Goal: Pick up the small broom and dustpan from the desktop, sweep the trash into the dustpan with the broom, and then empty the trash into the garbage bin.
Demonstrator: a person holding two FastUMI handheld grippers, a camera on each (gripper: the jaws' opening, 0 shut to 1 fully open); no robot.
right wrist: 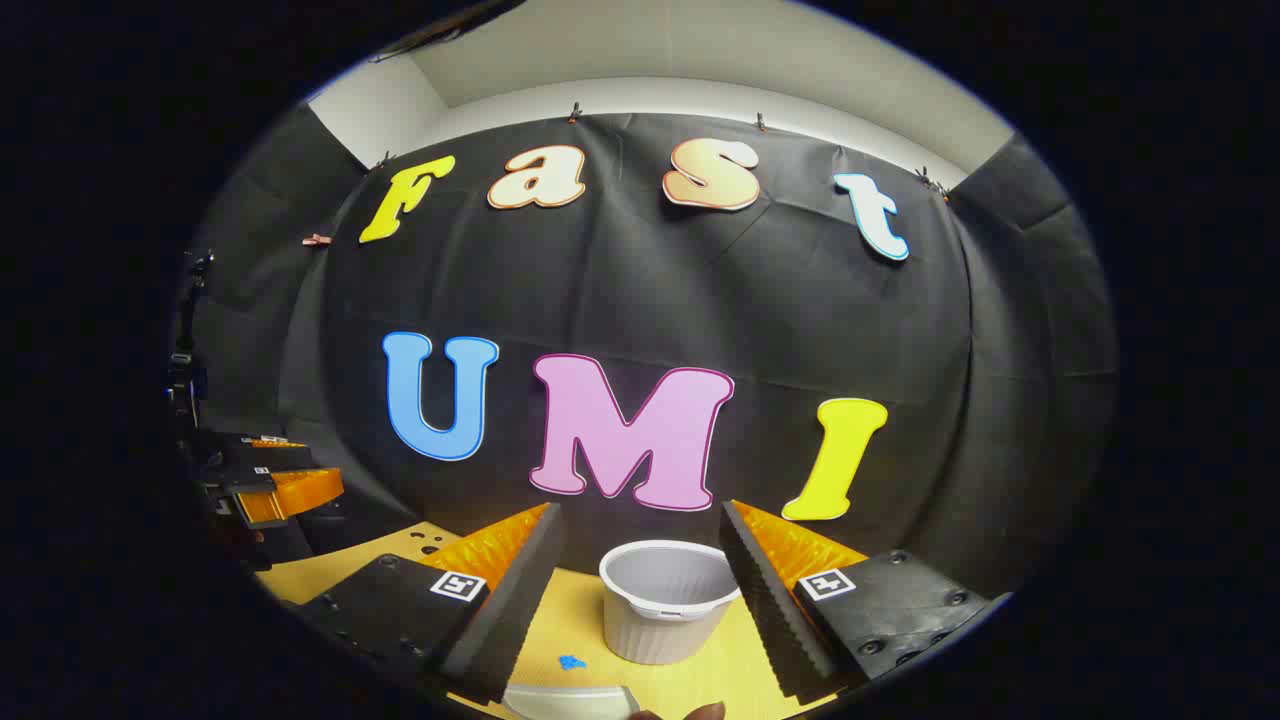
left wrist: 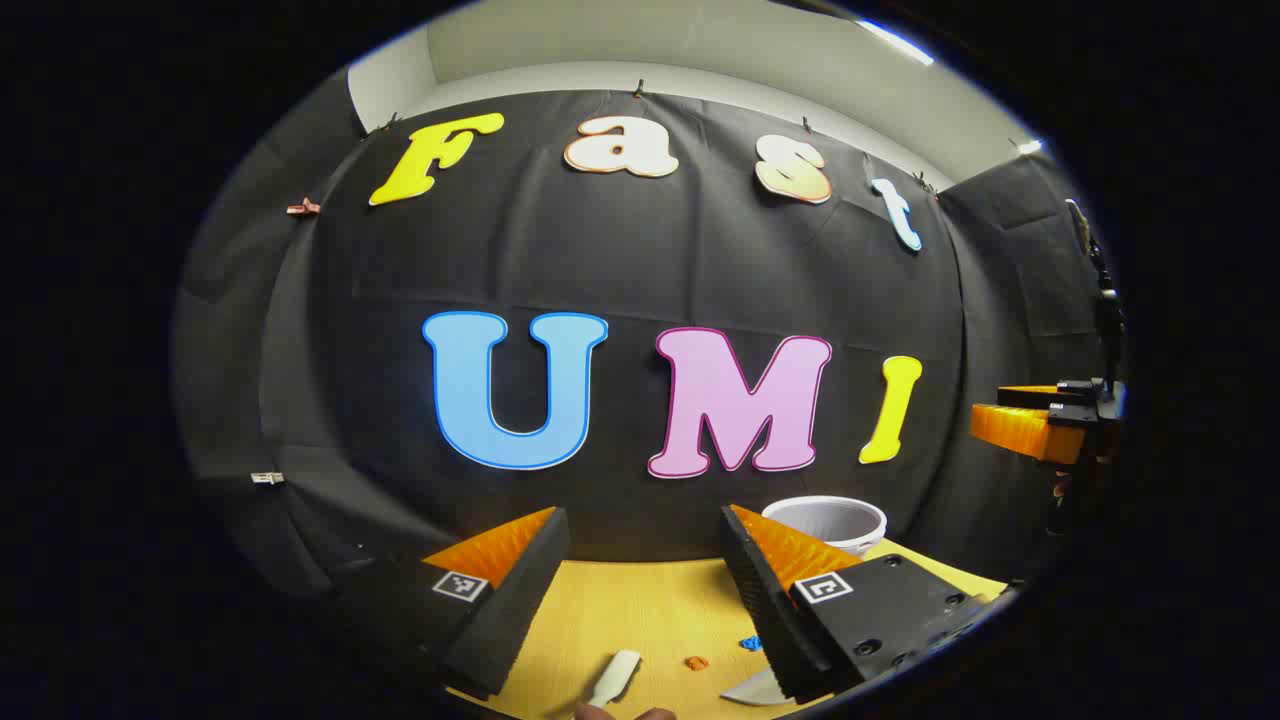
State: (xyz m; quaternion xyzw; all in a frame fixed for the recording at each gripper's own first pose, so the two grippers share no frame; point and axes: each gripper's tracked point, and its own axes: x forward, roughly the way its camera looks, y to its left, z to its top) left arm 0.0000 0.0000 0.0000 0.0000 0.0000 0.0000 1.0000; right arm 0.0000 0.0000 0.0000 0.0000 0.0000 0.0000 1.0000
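My left gripper [left wrist: 642, 520] is open above the yellow desktop [left wrist: 640, 610]. Below its fingers lie a white handle [left wrist: 615, 680], which looks like the small broom's, an orange scrap [left wrist: 697, 662] and a blue scrap [left wrist: 750, 643]. A white edge of the dustpan [left wrist: 752, 690] peeks from under the right finger. My right gripper [right wrist: 640, 515] is open too, with the white ribbed garbage bin [right wrist: 668, 600] standing on the desk between its fingers, not touched. A blue scrap [right wrist: 572, 662] and the dustpan's white rim [right wrist: 570, 700] lie nearer.
The bin [left wrist: 825, 520] stands at the far right of the desk, against the black cloth wall. The other gripper [left wrist: 1040, 420] hovers at the right edge; in the right gripper view the left gripper [right wrist: 270, 490] is at the left. A fingertip [right wrist: 703, 711] shows at the bottom.
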